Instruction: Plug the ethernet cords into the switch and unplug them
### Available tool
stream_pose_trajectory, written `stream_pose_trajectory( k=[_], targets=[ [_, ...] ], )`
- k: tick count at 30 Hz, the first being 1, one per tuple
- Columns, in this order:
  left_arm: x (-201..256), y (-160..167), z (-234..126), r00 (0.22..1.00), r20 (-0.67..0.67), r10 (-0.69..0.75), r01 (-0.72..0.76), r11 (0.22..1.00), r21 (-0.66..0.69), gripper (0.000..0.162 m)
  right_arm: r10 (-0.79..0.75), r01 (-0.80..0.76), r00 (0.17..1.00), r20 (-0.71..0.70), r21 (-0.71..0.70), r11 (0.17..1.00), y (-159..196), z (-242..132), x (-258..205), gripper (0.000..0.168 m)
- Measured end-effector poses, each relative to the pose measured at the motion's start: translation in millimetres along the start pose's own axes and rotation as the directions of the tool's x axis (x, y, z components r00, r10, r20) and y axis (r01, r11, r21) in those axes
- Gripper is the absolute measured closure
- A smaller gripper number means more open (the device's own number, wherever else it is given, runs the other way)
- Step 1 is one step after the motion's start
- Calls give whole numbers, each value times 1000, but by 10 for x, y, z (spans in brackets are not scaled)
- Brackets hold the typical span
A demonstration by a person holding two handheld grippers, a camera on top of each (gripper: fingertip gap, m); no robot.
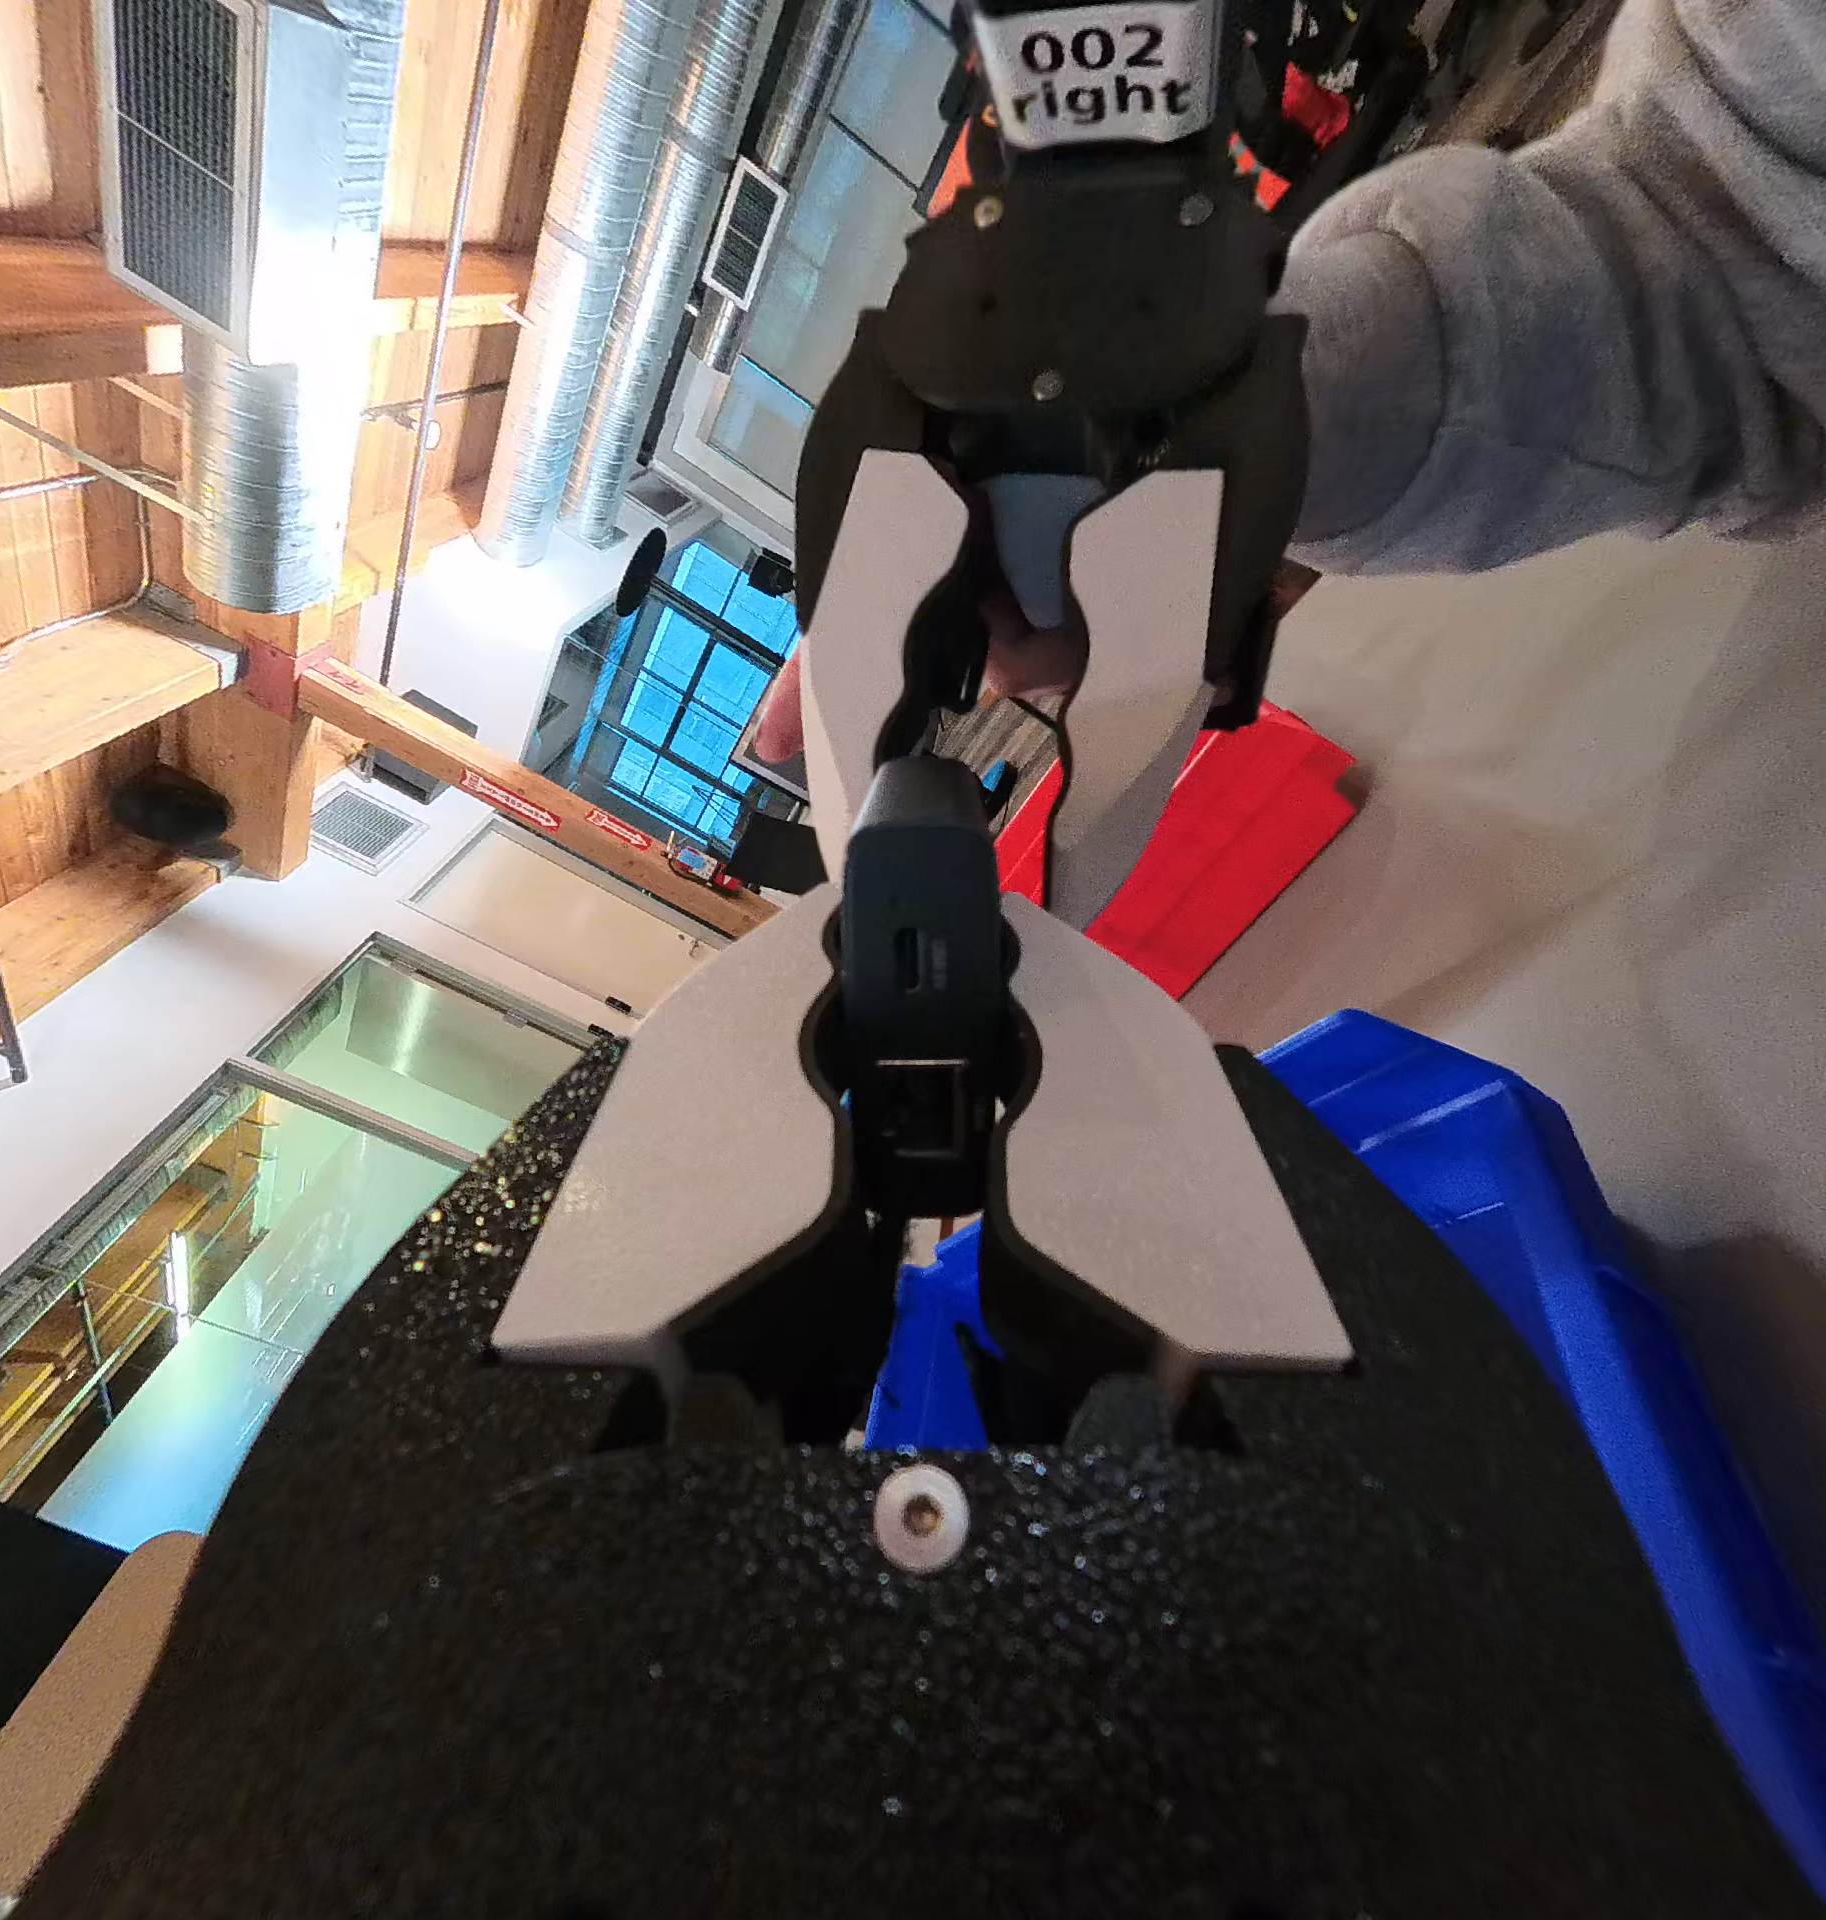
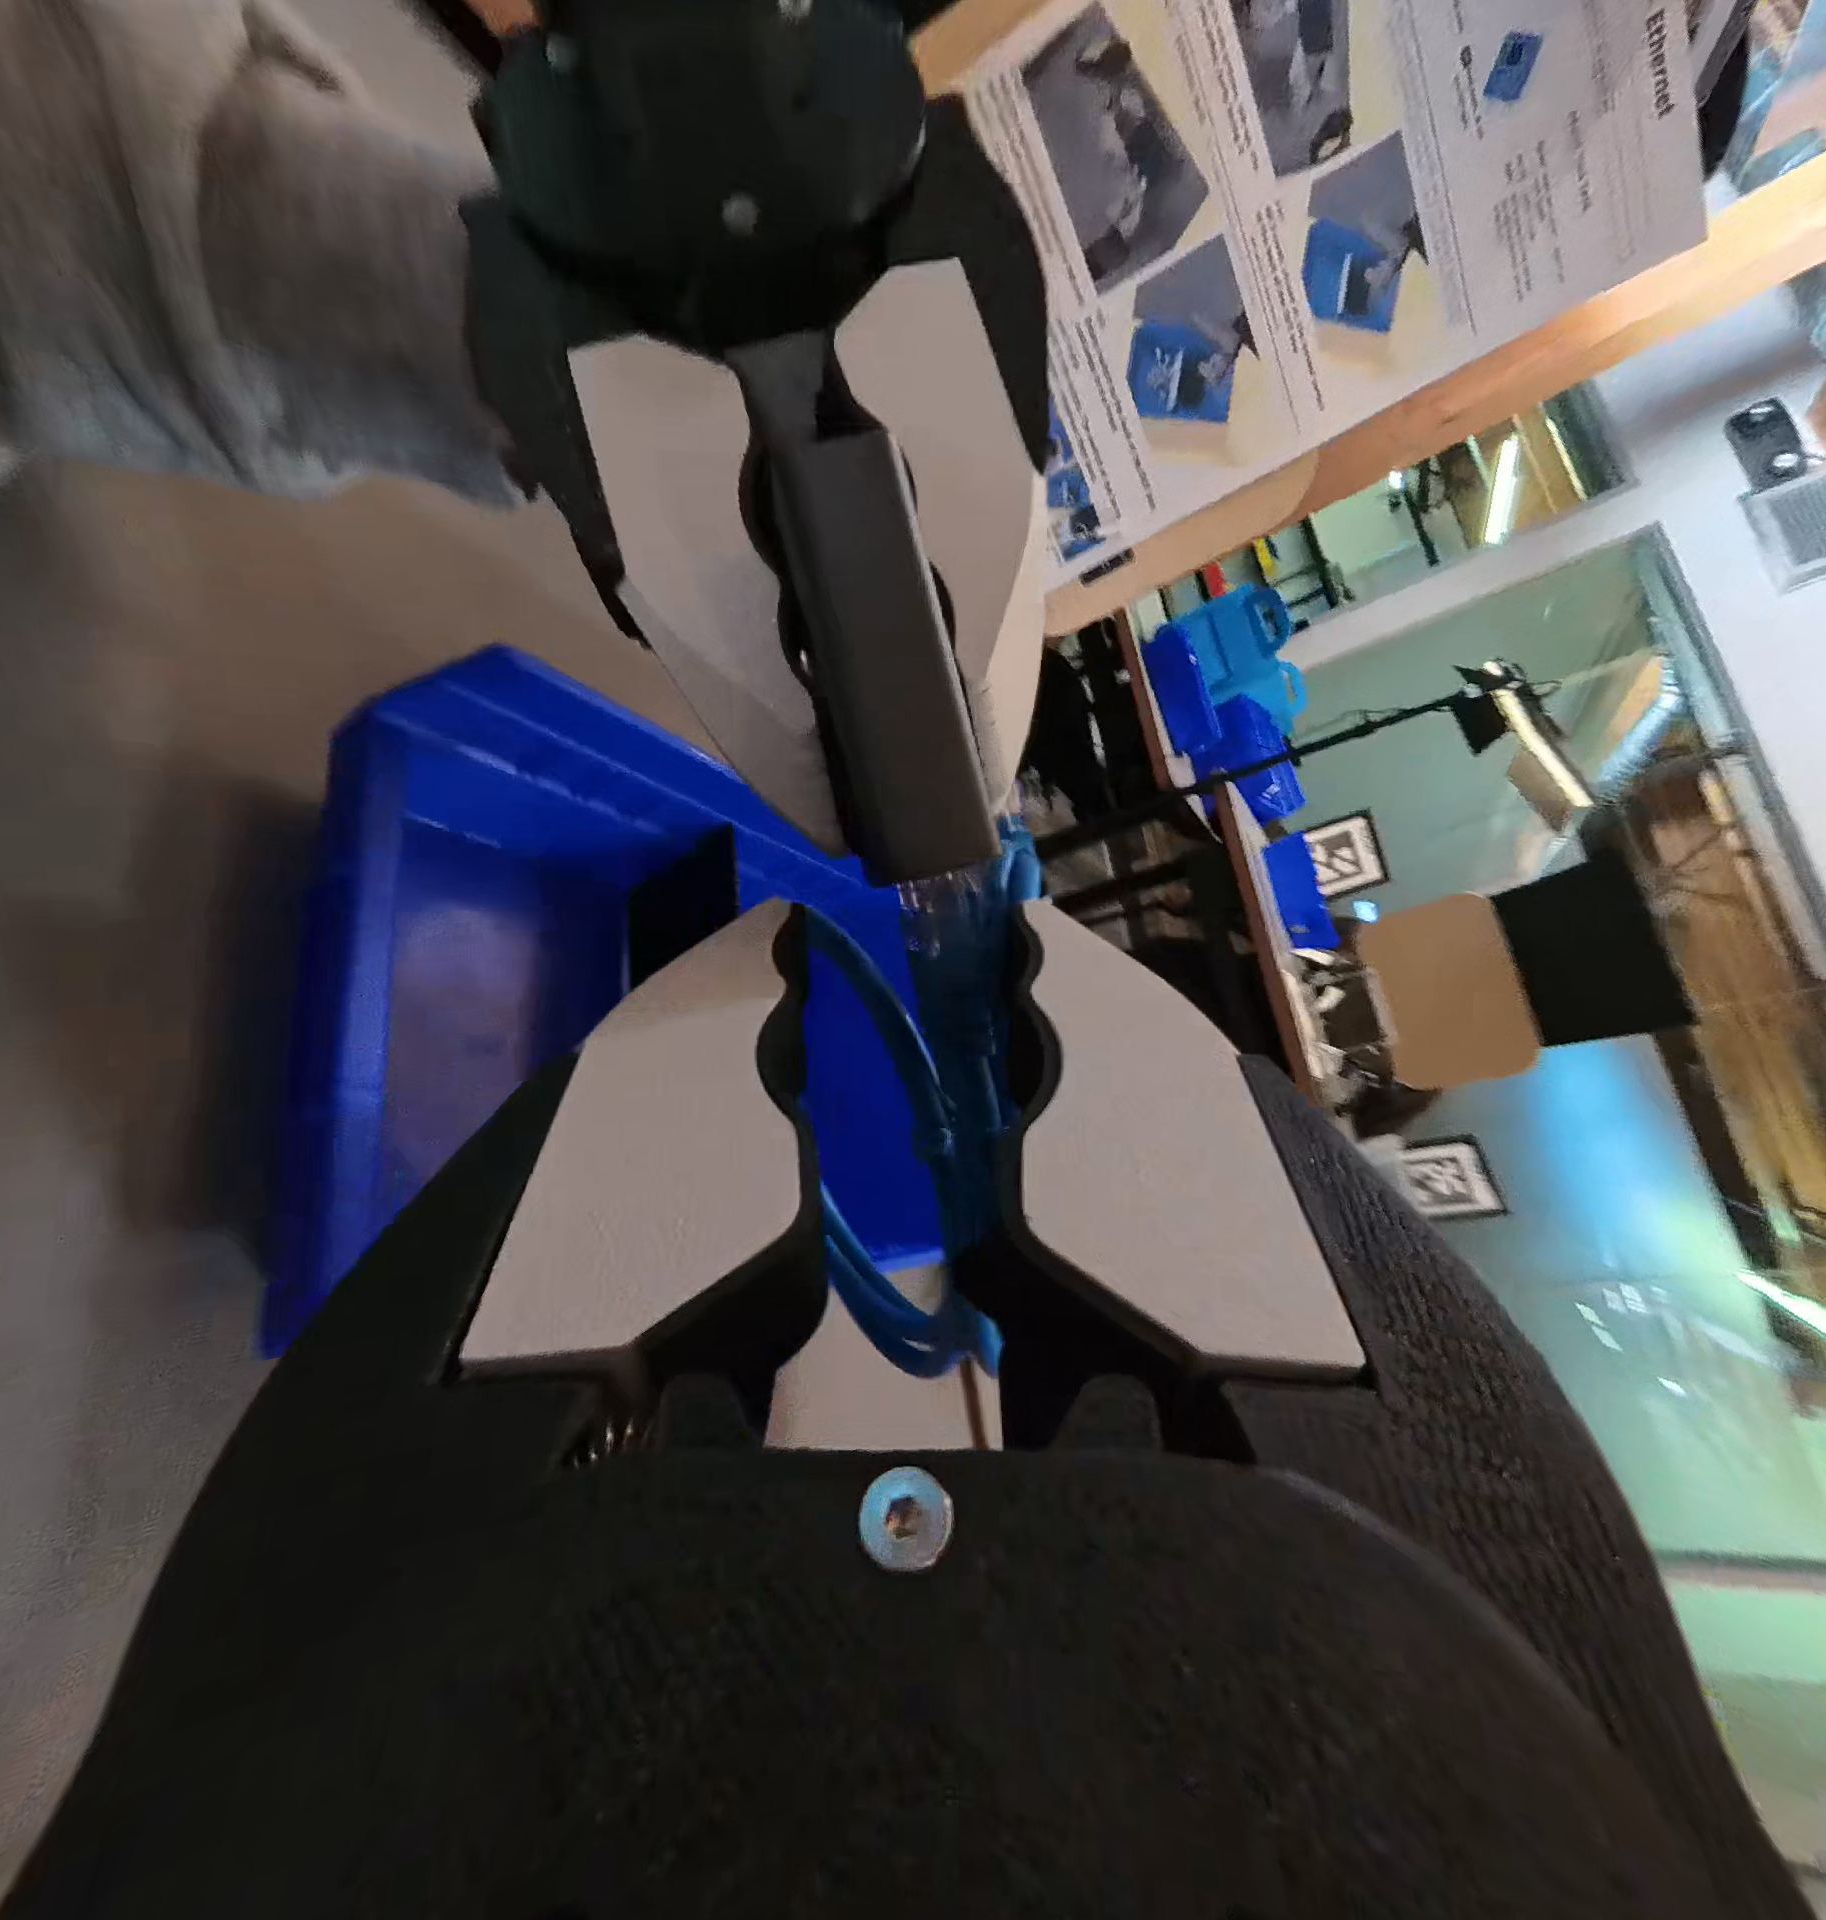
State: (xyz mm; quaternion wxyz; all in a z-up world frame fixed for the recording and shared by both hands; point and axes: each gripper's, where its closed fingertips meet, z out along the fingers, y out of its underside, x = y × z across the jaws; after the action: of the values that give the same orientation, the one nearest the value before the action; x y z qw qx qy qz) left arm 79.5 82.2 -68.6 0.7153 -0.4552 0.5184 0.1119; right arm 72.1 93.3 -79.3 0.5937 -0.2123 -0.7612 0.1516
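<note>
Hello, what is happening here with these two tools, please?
A person holds two tongs tip to tip above a blue bin. The left tongs are shut on a small black adapter box. The right tongs are shut on a blue cable, whose clear plug meets the end of the box. A red bin lies beyond.

Lighting: bright daylight, admitted through a far window (image 1: 685, 686) — glare is thrown on a duct (image 1: 234, 312). Edges are bent by wide-angle distortion; the right wrist view is motion-blurred throughout.
</note>
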Motion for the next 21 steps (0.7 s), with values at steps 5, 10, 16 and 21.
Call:
stream_pose_trajectory(
  k=[5,10,16,21],
  targets=[
    [31,-40,19,1000,-16,-15,16,1000,25,141,-129,121,989,-69,-109,987,47,16,67,147],
    [79,-120,49,1000,-22,20,-19,999,35,140,-259,236,962,-88,-210,949,91,52,44,146],
    [95,-305,-10,999,-23,37,-33,988,153,141,-281,264,954,-99,-162,951,-38,-13,33,146],
    [114,-413,-54,999,-40,30,-20,975,220,140,-297,280,947,-127,-137,950,-105,-54,26,143]
  ],
)
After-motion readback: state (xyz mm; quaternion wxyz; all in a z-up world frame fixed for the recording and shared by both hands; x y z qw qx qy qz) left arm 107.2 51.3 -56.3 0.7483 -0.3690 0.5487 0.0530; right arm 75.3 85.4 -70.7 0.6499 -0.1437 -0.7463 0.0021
